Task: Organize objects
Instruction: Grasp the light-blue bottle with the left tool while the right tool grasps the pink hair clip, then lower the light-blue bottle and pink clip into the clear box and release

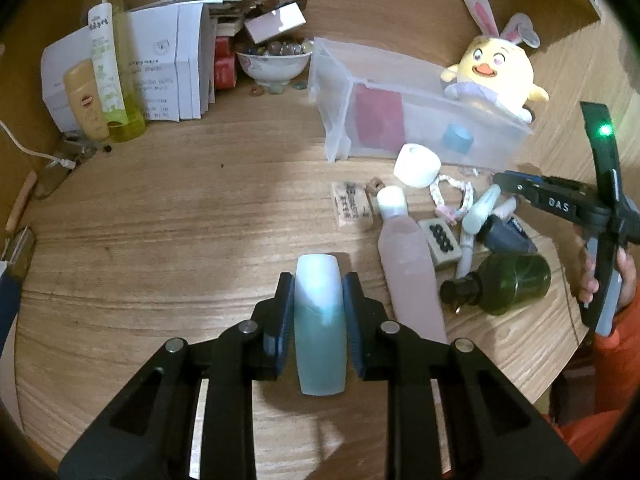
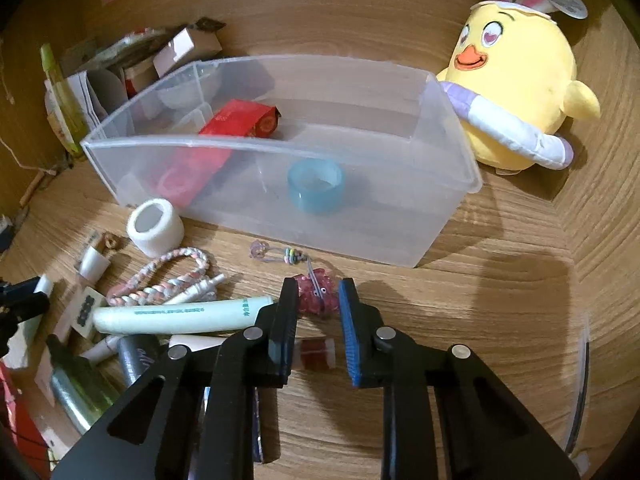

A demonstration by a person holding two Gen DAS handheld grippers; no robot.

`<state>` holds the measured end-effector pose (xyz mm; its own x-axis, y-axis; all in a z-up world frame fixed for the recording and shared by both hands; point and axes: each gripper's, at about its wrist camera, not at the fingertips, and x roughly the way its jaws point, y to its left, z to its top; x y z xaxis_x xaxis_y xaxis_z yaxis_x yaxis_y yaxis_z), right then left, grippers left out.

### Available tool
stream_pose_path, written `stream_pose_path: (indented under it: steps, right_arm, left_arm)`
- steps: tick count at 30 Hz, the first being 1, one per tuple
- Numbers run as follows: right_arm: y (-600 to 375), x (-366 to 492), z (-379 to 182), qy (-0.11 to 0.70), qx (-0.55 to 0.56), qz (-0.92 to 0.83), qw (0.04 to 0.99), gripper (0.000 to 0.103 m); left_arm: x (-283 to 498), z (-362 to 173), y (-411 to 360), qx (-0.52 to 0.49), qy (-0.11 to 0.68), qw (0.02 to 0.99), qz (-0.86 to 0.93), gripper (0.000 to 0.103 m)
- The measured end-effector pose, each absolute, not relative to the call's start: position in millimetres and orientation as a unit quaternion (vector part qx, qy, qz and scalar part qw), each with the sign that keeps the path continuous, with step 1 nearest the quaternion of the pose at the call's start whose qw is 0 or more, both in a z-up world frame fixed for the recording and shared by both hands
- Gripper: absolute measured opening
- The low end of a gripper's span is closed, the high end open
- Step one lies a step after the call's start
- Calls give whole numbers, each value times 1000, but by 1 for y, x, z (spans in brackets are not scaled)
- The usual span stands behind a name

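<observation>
My left gripper (image 1: 319, 280) is shut on a blue-and-white bottle (image 1: 320, 320), which lies along the fingers just above the wooden table (image 1: 180, 220). My right gripper (image 2: 319, 286) has its tips down on the table, shut on a small pink beaded charm (image 2: 318, 298) whose string runs towards the clear plastic bin (image 2: 440, 92). The bin holds a red box (image 2: 240, 118) and a blue tape roll (image 2: 316, 186). A loose pile lies left of the right gripper: a mint tube (image 2: 180, 316), a braided cord (image 2: 168, 280), a white tape roll (image 2: 154, 220) and a mahjong tile (image 2: 86, 308).
A yellow plush chick (image 2: 516, 92) leans against the bin's far right side. A pink bottle (image 1: 408, 272) and a dark green pump bottle (image 1: 508, 284) lie in the pile. At the back left stand white boxes (image 1: 168, 64), tall bottles (image 1: 106, 60) and a bowl of beads (image 1: 274, 62).
</observation>
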<state>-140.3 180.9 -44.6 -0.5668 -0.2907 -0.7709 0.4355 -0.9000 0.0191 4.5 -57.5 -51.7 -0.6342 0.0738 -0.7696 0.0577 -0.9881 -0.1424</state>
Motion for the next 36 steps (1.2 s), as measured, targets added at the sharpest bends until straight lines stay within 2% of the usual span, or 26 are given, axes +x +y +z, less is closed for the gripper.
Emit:
stream_pose_path:
  steps: [7,11,17,36]
  right_arm:
    - [192,-122,-14,70,377,-898,213,19]
    - [196,-115,1,63,357,-906,218,19]
    - [200,-108,18,53,333,-914,225,19]
    - [204,-120,59,17,271,-930,246,19]
  left_arm:
    - [-3,-30,-58,-398,-82,7,914,24]
    - [-10,-18,-54,-382,-80,13,921,17]
    - [-22,-2,-47,-358,-84,25,929,15]
    - [-63,47,-34,-306,-85,42,947,15]
